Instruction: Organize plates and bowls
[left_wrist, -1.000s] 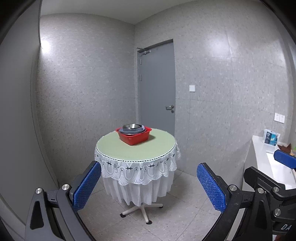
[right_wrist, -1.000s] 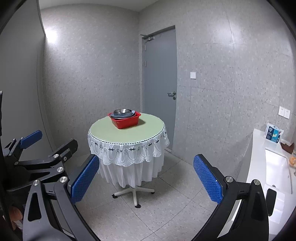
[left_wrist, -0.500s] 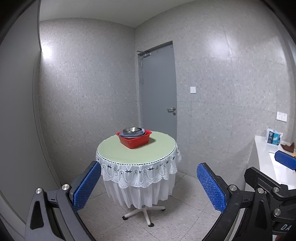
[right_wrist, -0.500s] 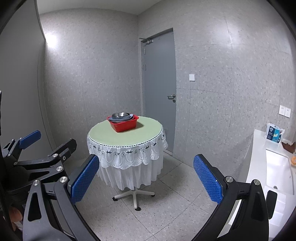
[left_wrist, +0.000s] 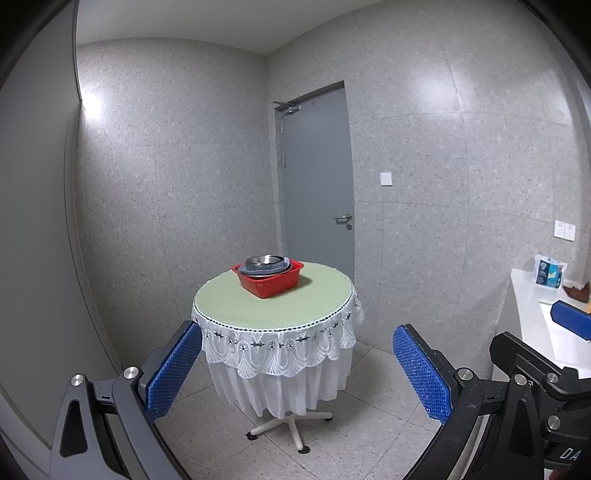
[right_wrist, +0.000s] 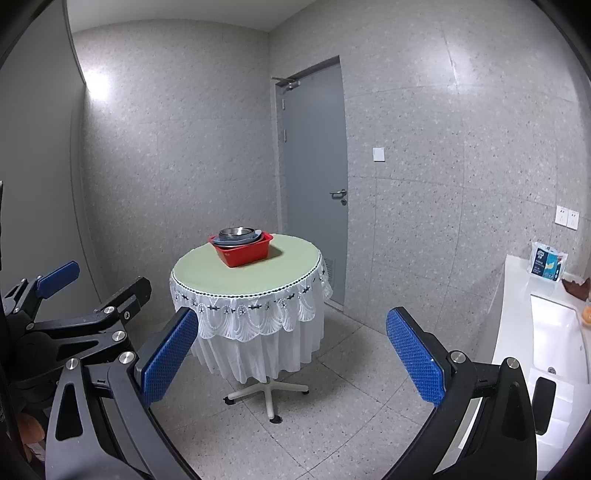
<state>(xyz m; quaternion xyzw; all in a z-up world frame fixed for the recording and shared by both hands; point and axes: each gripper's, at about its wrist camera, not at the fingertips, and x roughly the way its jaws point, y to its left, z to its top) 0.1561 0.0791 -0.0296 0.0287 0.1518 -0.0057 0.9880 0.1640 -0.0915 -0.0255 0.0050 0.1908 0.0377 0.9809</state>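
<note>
Nearer now to round table (left_wrist: 273, 299), both views tilted slightly lower. Left gripper (left_wrist: 297, 363) and right gripper (right_wrist: 291, 352) spread wide, empty. Metal bowl (left_wrist: 265, 260) on stacked plates (left_wrist: 258, 270) inside red basin (left_wrist: 271, 284) on tabletop.

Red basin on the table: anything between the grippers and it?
Nothing visible. Both the left gripper and right gripper are open and empty, with only bare floor and the table edge before the red basin.
</note>
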